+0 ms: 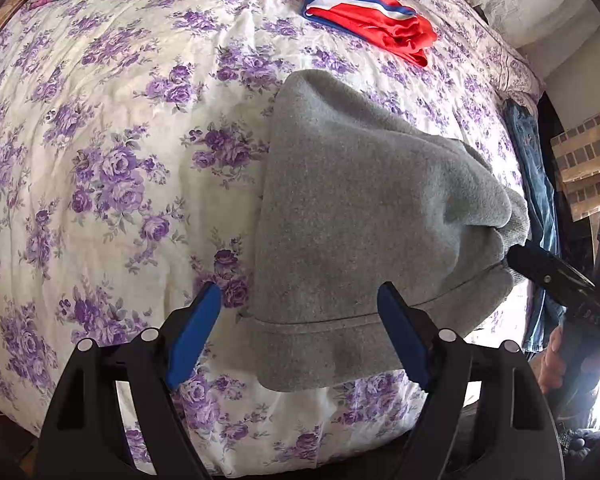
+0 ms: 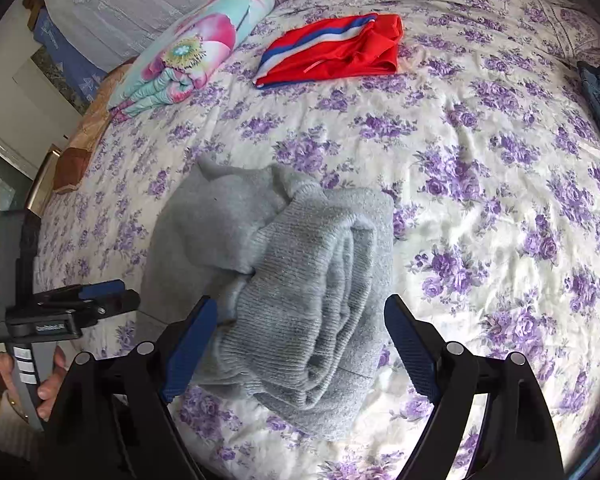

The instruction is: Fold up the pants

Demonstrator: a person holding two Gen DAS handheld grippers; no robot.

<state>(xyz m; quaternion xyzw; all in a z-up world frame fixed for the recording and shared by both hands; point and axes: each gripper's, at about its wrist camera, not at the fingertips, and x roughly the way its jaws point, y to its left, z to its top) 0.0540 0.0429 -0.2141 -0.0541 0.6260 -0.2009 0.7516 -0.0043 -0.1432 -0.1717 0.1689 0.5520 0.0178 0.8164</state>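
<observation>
While the folded grey fleece pants are seen as a broad smooth panel from the left wrist camera, their ribbed knit cuff end and stacked layers are revealed only from the right wrist camera. A hemmed band with a stitched seam along the near edge is shown in the left view, and that edge is seen to lie between the blue-padded fingers of the left gripper, which are spread wide with nothing pinched. The right gripper is likewise seen with its fingers spread apart on either side of the bundled cuff end, not closed on the cloth. In the left view the tip of the right gripper is visible touching the far right edge of the pants, with a hand behind it; in the right view the left gripper is seen at the left edge, held by a hand.

The pants are found lying on the white bed quilt printed with purple roses, near its front edge. They are thick, soft and heather grey, folded into a compact bundle with some rumpled cloth at the far side.

A folded red garment with blue and white stripes is laid farther back on the quilt, well apart from the pants. A rolled turquoise and pink floral blanket is shown fully only in the right view. Blue denim jeans hanging at the bed's edge are shown best in the left view.
</observation>
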